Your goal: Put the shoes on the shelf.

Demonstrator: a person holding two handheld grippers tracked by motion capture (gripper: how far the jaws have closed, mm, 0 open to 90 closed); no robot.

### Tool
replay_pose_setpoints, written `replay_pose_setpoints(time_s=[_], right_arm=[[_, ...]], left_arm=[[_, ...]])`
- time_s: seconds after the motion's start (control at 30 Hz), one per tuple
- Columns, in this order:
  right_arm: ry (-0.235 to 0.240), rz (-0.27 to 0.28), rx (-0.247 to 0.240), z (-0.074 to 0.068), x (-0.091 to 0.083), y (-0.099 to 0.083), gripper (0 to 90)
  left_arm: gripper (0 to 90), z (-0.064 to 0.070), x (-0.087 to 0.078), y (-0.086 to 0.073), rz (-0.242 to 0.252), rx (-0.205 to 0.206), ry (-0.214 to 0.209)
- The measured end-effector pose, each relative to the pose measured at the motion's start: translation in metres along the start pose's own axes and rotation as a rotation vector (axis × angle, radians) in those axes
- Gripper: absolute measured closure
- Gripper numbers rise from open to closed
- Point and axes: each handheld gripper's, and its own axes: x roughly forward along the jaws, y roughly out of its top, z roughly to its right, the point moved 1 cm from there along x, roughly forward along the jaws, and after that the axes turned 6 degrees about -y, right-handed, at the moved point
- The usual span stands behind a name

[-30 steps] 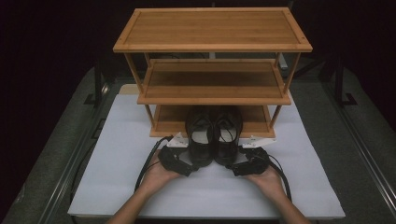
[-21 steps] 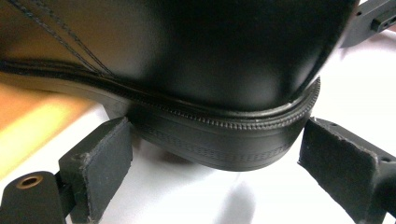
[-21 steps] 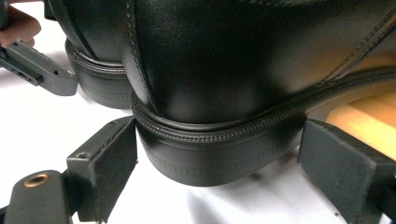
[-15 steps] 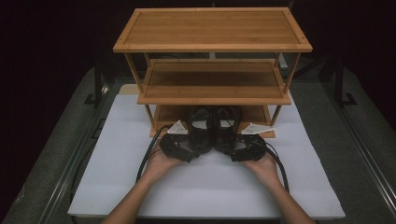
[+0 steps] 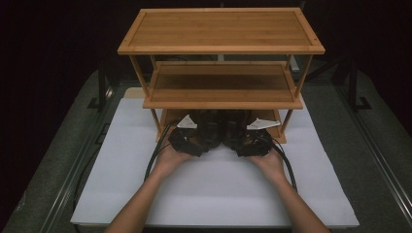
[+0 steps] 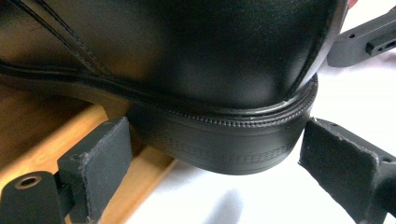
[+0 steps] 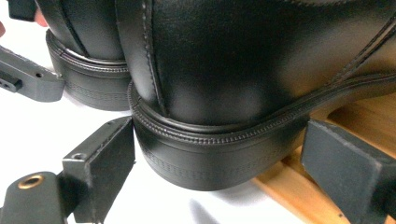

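Note:
Two black leather shoes stand side by side, toes under the rack's bottom tier: the left shoe (image 5: 210,124) and the right shoe (image 5: 236,124). My left gripper (image 5: 195,140) is shut on the left shoe's heel (image 6: 219,140), its pads (image 6: 105,158) pressed against both sides. In the same way my right gripper (image 5: 248,140) is shut on the right shoe's heel (image 7: 215,158). Both heels hang over the front edge of the bottom shelf (image 6: 42,135), above the white mat (image 7: 70,126). In the right gripper view the left shoe (image 7: 84,60) appears beside the right one.
The three-tier bamboo rack (image 5: 218,29) stands at the back of the white mat (image 5: 218,194); its top and middle shelves (image 5: 221,85) are bare. Cables trail from both grippers along the person's forearms. Grey table rails run along both sides.
Both grippers have moved forward with the shoes, from the mat in front of the rack onto the bottom shelf. The toes have slid under the middle shelf.

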Motion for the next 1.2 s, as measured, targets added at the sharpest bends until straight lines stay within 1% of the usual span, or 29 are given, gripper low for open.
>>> replay_pose_setpoints(time_s=[0.07,0.1,0.13,0.17,0.23,0.27,0.3,0.33,0.37,0.4,0.43,0.47,0.57,0.63,0.67,0.7,0.77,0.83,0.87,0.9,0.93,0.97,1.0,1.03,1.07,1.1,1.13,1.17,1.2], right_arm=[[-0.010,0.003,0.000,0.001,0.003,0.001,10.3],[-0.018,-0.001,-0.006,0.001,0.005,0.002,10.3],[-0.025,-0.003,-0.014,0.001,0.007,0.003,10.3],[-0.032,-0.005,-0.018,0.002,0.009,0.004,10.3],[-0.045,0.003,-0.022,0.003,0.011,0.005,11.1],[-0.061,0.004,-0.031,0.002,0.012,0.006,12.1],[-0.077,0.000,-0.042,0.001,0.013,0.007,12.3],[-0.082,-0.003,-0.038,0.002,0.016,0.007,12.2],[-0.082,-0.010,-0.036,0.003,0.017,0.006,12.2],[-0.082,-0.010,-0.036,0.003,0.017,0.006,12.2],[-0.082,-0.024,-0.038,0.003,0.019,0.004,12.2],[-0.071,-0.034,-0.029,0.005,0.021,0.000,12.1],[-0.061,-0.034,-0.022,0.007,0.022,-0.001,12.1],[-0.070,-0.038,-0.032,0.006,0.020,0.000,12.5],[-0.070,-0.038,-0.032,0.006,0.020,0.000,12.5],[-0.058,-0.027,-0.027,0.007,0.016,0.000,13.5],[-0.057,-0.026,-0.028,0.008,0.014,0.001,13.4],[-0.051,-0.024,-0.027,0.009,0.008,0.002,12.5],[-0.049,-0.025,-0.026,0.009,0.005,0.001,11.0],[-0.045,-0.030,-0.026,0.008,0.002,0.001,9.9],[-0.046,-0.028,-0.030,0.008,-0.002,0.000,9.9],[-0.035,-0.029,-0.024,0.008,-0.009,-0.003,8.3],[-0.035,-0.029,-0.024,0.008,-0.009,-0.003,8.3],[-0.037,-0.035,-0.022,0.008,-0.016,-0.007,7.9],[-0.037,-0.035,-0.022,0.008,-0.016,-0.007,7.9],[-0.050,-0.047,-0.033,0.007,-0.023,-0.010,6.2],[-0.050,-0.047,-0.033,0.007,-0.023,-0.010,6.2],[-0.042,-0.056,-0.034,0.009,-0.031,-0.015,2.9],[-0.042,-0.056,-0.034,0.009,-0.031,-0.015,2.9]], left_arm=[[9.0,-0.004,0.002,0.000,-0.009,-0.003,0.003],[9.0,-0.005,0.003,0.000,-0.015,0.007,0.009],[9.0,-0.006,0.005,0.000,-0.006,-0.004,0.015],[9.0,-0.008,0.005,0.000,-0.012,0.002,0.016],[9.1,-0.010,0.008,0.001,0.000,-0.009,0.024],[9.0,-0.012,0.010,0.001,-0.013,-0.005,0.024],[9.0,-0.013,0.012,0.001,-0.018,-0.010,0.029],[9.0,-0.013,0.014,0.001,-0.025,-0.011,0.029],[9.0,-0.015,0.017,-0.001,-0.041,-0.007,0.025],[9.1,-0.015,0.017,-0.001,-0.041,-0.007,0.025],[9.1,-0.015,0.018,-0.002,-0.040,-0.018,0.020],[9.2,-0.016,0.018,-0.003,-0.039,-0.019,0.011],[9.3,-0.017,0.018,-0.004,-0.051,-0.018,0.006],[9.3,-0.017,0.017,-0.005,-0.035,-0.024,0.007],[9.3,-0.017,0.017,-0.005,-0.035,-0.024,0.007],[9.2,-0.015,0.013,-0.003,-0.031,-0.016,0.009],[9.2,-0.014,0.010,-0.002,-0.027,-0.019,0.010],[8.2,-0.013,0.004,-0.001,-0.030,-0.023,0.000],[6.7,-0.012,0.000,-0.001,-0.039,-0.018,0.001],[6.6,-0.010,-0.004,-0.001,-0.032,-0.011,0.002],[6.6,-0.007,-0.008,-0.003,-0.029,-0.014,0.002],[6.6,-0.004,-0.016,-0.006,-0.029,0.008,-0.002],[6.6,-0.004,-0.016,-0.006,-0.029,0.008,-0.002],[6.6,0.000,-0.023,-0.010,-0.033,0.007,-0.005],[6.6,0.000,-0.023,-0.010,-0.033,0.007,-0.005],[6.6,0.002,-0.026,-0.013,-0.026,0.015,-0.002],[6.6,0.004,-0.030,-0.015,-0.023,0.013,-0.004],[6.5,0.008,-0.037,-0.021,-0.029,0.014,-0.001],[4.8,0.008,-0.037,-0.021,-0.029,0.014,-0.001]])
